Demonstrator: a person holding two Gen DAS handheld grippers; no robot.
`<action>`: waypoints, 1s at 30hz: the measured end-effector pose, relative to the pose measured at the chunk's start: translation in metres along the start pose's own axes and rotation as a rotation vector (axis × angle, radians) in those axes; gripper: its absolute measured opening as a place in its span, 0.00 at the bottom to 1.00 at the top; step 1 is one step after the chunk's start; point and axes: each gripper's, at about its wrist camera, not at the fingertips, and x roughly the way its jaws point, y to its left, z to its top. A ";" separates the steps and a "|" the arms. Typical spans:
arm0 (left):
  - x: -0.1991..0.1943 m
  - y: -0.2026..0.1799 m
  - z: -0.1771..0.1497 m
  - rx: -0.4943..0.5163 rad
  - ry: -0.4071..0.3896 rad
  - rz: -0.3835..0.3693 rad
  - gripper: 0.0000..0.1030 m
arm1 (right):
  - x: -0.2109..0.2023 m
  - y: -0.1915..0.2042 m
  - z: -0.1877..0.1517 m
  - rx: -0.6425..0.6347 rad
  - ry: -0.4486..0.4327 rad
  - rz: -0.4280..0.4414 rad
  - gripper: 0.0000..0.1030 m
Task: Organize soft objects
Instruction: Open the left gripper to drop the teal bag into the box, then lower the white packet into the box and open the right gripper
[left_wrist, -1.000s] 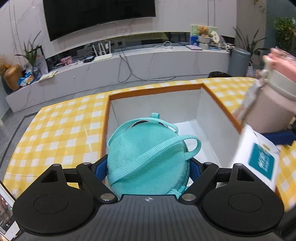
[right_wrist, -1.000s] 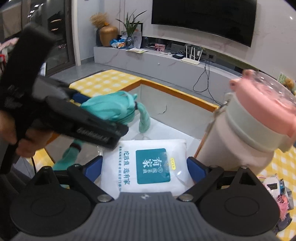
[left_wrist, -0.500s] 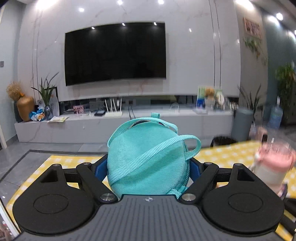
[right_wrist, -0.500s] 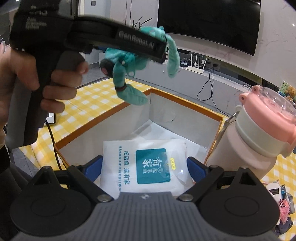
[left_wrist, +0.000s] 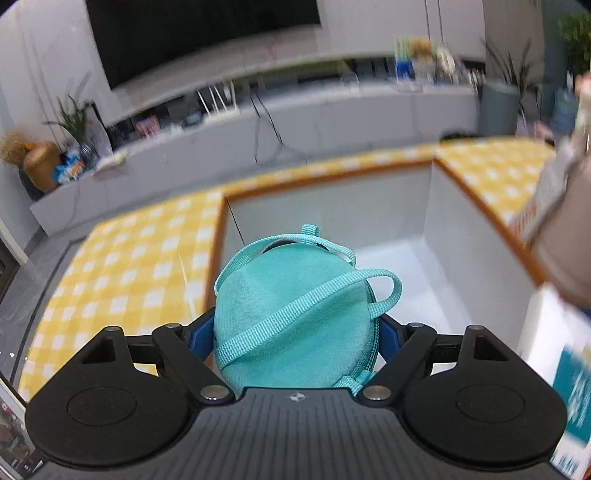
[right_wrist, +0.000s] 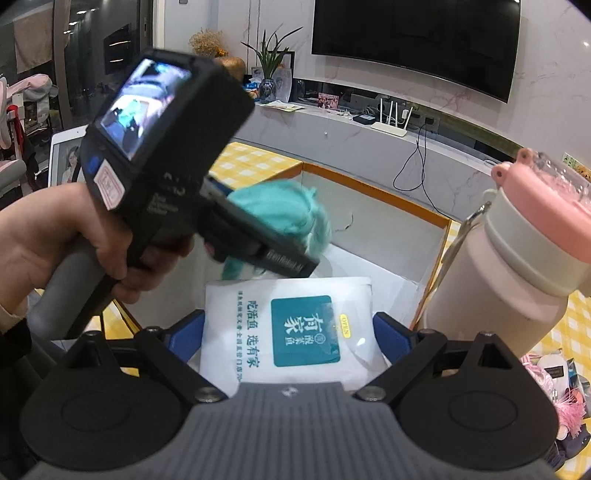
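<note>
A teal plush pouch (left_wrist: 295, 321) with woven straps fills my left gripper (left_wrist: 295, 328), whose blue pads are shut on its sides. It hangs over the near left part of the white box (left_wrist: 439, 229) with an orange rim. In the right wrist view the same pouch (right_wrist: 280, 214) shows behind the left gripper's black body (right_wrist: 177, 177), held by a hand. My right gripper (right_wrist: 290, 336) is shut on a white wet-wipes pack (right_wrist: 288, 328) with a teal label, at the box's (right_wrist: 406, 236) near edge.
A pink-lidded beige bottle (right_wrist: 524, 258) stands right of the box on the yellow checked cloth (left_wrist: 122, 258). Small pink items (right_wrist: 569, 398) lie at the far right. A long white TV bench (right_wrist: 369, 144) with a router and cables runs behind the table.
The left gripper, raised high and level half a second ago, has swung back down over the box with the pouch. The right gripper and wipes pack stayed put.
</note>
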 end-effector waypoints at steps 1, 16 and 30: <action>0.002 0.000 -0.003 0.009 0.020 -0.006 0.94 | 0.001 -0.001 0.000 0.000 0.002 -0.003 0.90; -0.007 0.003 -0.012 0.030 0.015 -0.060 1.00 | 0.007 -0.003 -0.003 -0.026 0.012 0.036 0.91; -0.033 0.037 -0.010 -0.208 -0.091 -0.269 1.00 | 0.000 -0.019 0.002 0.063 -0.032 0.082 0.90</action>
